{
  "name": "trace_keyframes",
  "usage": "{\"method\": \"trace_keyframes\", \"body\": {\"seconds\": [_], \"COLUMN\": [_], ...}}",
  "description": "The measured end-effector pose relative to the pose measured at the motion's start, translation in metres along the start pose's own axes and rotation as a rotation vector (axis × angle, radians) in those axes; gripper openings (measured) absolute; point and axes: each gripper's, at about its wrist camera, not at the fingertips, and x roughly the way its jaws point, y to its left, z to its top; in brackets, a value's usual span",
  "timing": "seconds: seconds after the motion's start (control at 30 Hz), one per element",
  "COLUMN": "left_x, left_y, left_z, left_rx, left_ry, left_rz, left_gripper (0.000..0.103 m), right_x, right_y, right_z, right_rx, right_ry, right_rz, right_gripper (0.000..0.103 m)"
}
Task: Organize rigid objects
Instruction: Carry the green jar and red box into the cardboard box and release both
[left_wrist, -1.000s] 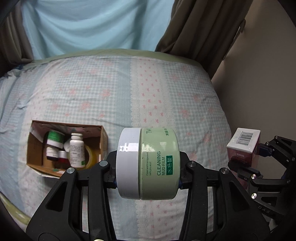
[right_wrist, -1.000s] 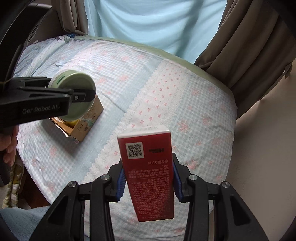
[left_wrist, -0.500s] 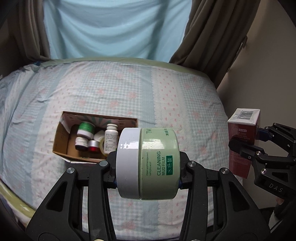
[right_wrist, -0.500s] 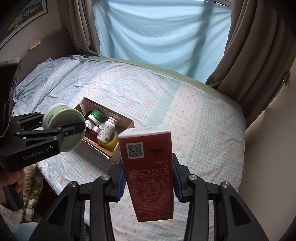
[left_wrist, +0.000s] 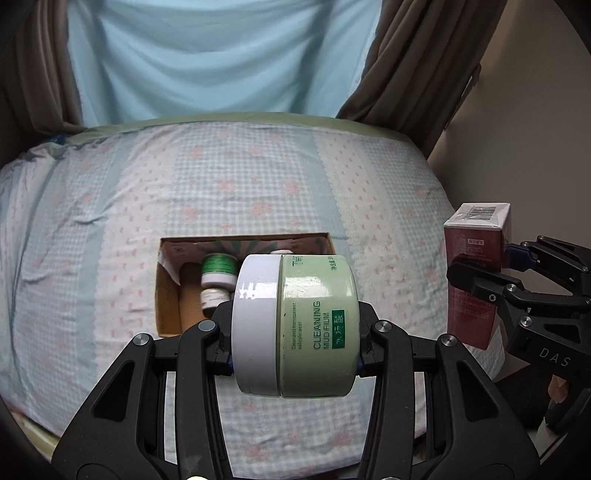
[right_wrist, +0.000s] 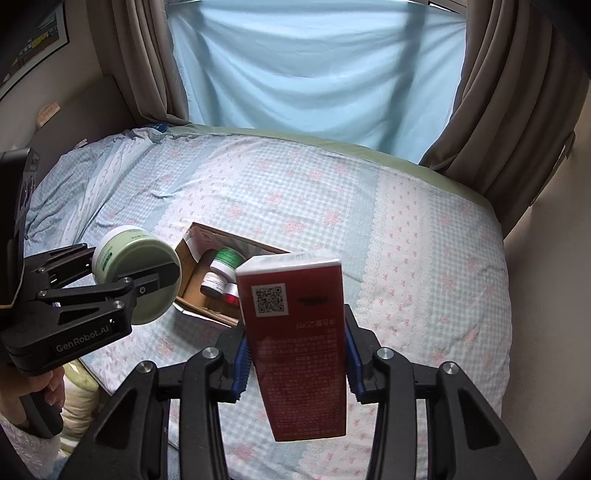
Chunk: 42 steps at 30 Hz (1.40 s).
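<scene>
left claw (left_wrist: 293, 325) pinches a pale green round jar with a white lid (left_wrist: 295, 325), lying sideways; right claw (right_wrist: 293, 354) pinches a tall red cardboard carton (right_wrist: 295, 343), upright. just beyond both, an open brown cardboard box (left_wrist: 168, 291) sits on the checked bed (left_wrist: 240, 177), small bottles (left_wrist: 218, 269) already filling its middle, left claw closer.

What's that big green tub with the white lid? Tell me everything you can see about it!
The green tub is a round, squat jar, pale green with a glossy white lid that looks like plastic. Green letters on its side read "CLEANING MUD FILM". The lid is on. It lies on its side in the air, lid toward the left of the left wrist view, squeezed between the two fingers of the left gripper, one on the lid, one on its base. It hangs above the bed, in front of a cardboard box holding small bottles.
</scene>
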Motion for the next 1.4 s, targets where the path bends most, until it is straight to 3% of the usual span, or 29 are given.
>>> {"method": "trace_keyframes", "body": {"seconds": [0.33, 0.73, 1.1, 1.37, 1.4], "left_x": [0.04, 0.14, 0.231, 0.248, 0.248], "left_y": [0.084, 0.15, 0.145, 0.136, 0.134], "left_z": [0.006, -0.011, -0.035, -0.041, -0.041], "left_rx": [0.004, -0.053, 0.032, 0.078, 0.089], "left_ry": [0.088, 0.272, 0.429, 0.48, 0.479], "left_rz": [0.011, 0.049, 0.077, 0.093, 0.094], "left_gripper": [0.039, 0.039, 0.039, 0.04, 0.049], "right_x": [0.059, 0.185, 0.296, 0.323, 0.325], "right_y": [0.059, 0.073, 0.056, 0.045, 0.044], "right_z": [0.031, 0.05, 0.047, 0.049, 0.05], "right_rx": [0.117, 0.187, 0.259, 0.332, 0.342], "right_ry": [0.061, 0.263, 0.431, 0.488, 0.483], "right_rz": [0.082, 0.13, 0.16, 0.182, 0.186], "right_gripper": [0.039, 0.039, 0.039, 0.04, 0.043]}}
